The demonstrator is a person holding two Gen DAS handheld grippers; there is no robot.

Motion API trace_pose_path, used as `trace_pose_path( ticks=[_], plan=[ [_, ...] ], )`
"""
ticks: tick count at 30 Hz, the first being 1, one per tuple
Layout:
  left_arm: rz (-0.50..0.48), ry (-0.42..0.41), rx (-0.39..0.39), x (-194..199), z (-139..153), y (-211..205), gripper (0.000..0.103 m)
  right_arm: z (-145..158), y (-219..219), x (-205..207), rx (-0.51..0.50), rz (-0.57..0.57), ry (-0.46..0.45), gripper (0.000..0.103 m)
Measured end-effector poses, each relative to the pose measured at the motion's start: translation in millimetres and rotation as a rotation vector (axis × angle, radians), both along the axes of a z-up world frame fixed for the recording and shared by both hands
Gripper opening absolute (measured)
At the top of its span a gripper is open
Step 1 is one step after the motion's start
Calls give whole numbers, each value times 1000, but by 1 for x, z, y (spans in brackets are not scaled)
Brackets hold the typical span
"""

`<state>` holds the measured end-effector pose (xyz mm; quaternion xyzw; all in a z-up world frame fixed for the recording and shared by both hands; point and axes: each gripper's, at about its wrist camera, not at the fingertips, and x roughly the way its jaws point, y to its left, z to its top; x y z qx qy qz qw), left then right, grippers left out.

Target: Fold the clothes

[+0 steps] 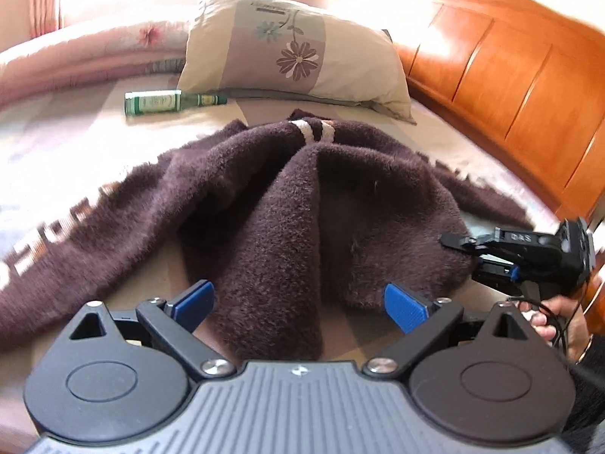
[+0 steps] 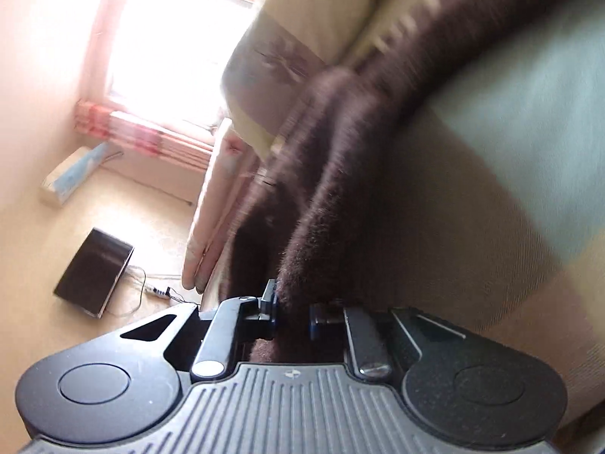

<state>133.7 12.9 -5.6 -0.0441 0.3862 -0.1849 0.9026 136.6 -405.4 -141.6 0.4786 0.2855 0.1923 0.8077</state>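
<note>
bed [image 1: 56, 143], brown sweater [image 1: 264, 196], pillow [image 1: 295, 49], bottle [image 1: 155, 103]

sweater [image 1: 272, 196]: fuzzy dark cloth | headboard [image 1: 510, 75]: glossy wood | pillow [image 1: 295, 49]: smooth cloth

Left gripper [image 1: 298, 302]: black arms, blue ribbed pads [image 1: 404, 308], silver screws; grey ridged housing at six o'clock, dark sleeve [image 1: 590, 363] at four.

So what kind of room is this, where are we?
Most likely a bedroom. A flowered pillow rests on a bed with an orange wooden headboard, a pink quilt lies folded alongside, and a curtained window lights the room.
</note>
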Motion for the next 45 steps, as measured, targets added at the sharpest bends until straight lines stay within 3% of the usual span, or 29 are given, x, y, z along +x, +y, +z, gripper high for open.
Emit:
trace_pose_path(
  ticks=[6, 10, 13, 16, 21, 23, 26, 31, 36, 41, 45],
  plan=[
    [33, 69, -103, 5, -9, 9, 97, 51, -29, -22, -242, -40, 25, 16],
    [39, 95, -119, 5, -17, 9, 97, 50, -31, -15, -395, -98, 161, 18],
    [50, 111, -136, 7, -21, 11, 97, 49, -34, -24, -448, -148, 196, 22],
    [46, 140, -206, 14, -25, 19, 97, 56, -36, -33, -434, -196, 167, 32],
    [89, 229, -380, 37, -45, 45, 97, 65, -26, -38, -465, -166, 119, 38],
    [103, 292, -438, 45, -60, 56, 97, 71, -23, -39, -474, -140, 104, 53],
    [127, 372, -502, 54, -82, 70, 97, 78, -19, -43, -467, -114, 75, 54],
    [192, 463, -540, 64, -115, 83, 97, 80, -18, -44, -473, -99, 73, 57],
    [191, 476, -734, 75, -135, 90, 102, 79, -14, -40, -465, -80, 69, 60],
    [183, 470, -712, 96, -132, 83, 102, 77, -6, -35, -455, -56, 62, 61],
    [170, 472, -710, 91, -129, 78, 102, 81, 2, -35, -453, -38, 46, 61]
  ],
)
